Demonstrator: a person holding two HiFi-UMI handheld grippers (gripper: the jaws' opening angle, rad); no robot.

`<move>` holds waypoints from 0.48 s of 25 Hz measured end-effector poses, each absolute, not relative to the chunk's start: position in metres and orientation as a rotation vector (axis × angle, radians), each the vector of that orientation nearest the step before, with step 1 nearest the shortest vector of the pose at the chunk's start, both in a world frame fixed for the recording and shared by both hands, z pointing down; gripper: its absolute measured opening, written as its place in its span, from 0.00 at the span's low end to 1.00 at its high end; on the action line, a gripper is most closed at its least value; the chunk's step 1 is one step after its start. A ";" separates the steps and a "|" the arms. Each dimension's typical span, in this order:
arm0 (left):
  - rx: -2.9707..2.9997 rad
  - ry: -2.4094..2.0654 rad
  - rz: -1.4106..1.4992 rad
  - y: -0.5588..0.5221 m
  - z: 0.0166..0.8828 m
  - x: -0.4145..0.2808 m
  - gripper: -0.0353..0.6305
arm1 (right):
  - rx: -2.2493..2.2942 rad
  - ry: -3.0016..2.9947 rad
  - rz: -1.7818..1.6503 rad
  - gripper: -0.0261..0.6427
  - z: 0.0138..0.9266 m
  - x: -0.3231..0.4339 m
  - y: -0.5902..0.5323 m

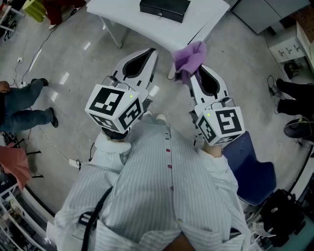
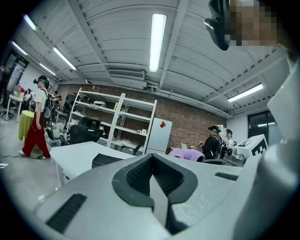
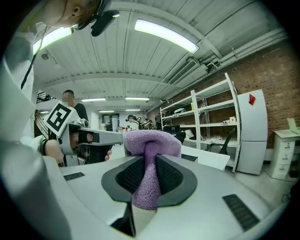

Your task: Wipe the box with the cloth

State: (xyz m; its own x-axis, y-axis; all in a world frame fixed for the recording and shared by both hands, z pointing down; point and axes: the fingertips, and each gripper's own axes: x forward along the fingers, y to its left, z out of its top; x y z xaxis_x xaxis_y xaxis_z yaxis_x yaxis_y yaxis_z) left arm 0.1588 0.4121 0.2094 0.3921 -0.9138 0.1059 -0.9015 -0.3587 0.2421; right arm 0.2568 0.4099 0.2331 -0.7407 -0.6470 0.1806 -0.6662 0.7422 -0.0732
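Note:
A black box (image 1: 165, 10) lies on the white table (image 1: 122, 14) at the top of the head view; its edge (image 2: 107, 160) shows dark in the left gripper view. My right gripper (image 1: 190, 72) is shut on a purple cloth (image 1: 189, 58), which bunches out past the jaws (image 3: 149, 154). It hangs in the air just short of the table's near corner. My left gripper (image 1: 153, 52) is shut with nothing in it, held beside the right one and pointing toward the table.
A blue chair (image 1: 251, 171) stands behind my right side. Cables (image 1: 54, 147) run over the grey floor at the left. Other people (image 1: 24, 105) stand around; metal shelves (image 2: 112, 122) and a white cabinet (image 2: 158, 136) line the brick wall.

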 end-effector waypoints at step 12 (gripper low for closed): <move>2.355 -1.665 -0.068 0.397 0.217 0.145 0.06 | 1.027 -2.806 0.251 0.15 0.248 0.254 0.390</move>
